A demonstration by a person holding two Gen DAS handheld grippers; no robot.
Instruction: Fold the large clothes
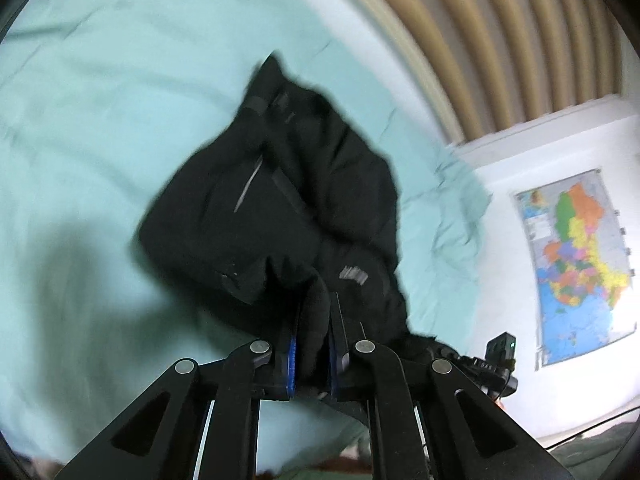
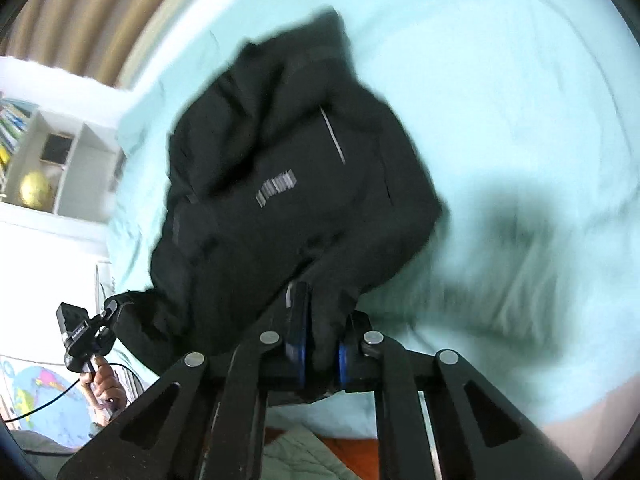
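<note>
A large black jacket point(image 1: 280, 184) with a grey logo lies bunched on a pale mint bed sheet point(image 1: 100, 120). My left gripper point(image 1: 314, 304) is shut on a fold of the jacket's near edge, with black cloth pinched between its blue-edged pads. In the right wrist view the same jacket point(image 2: 288, 168) hangs lifted at its near edge. There my right gripper point(image 2: 320, 312) is shut on another fold of black cloth. The left gripper point(image 2: 114, 308) shows at the lower left of that view, buried in the jacket, with a hand on its handle. Both views are blurred.
A ribbed beige headboard point(image 1: 500, 40) stands behind the bed. A coloured wall map point(image 1: 576, 264) hangs on the white wall. A white shelf with a yellow globe point(image 2: 36, 188) stands beside the bed. A quilted green blanket point(image 2: 304, 456) lies below on a reddish floor.
</note>
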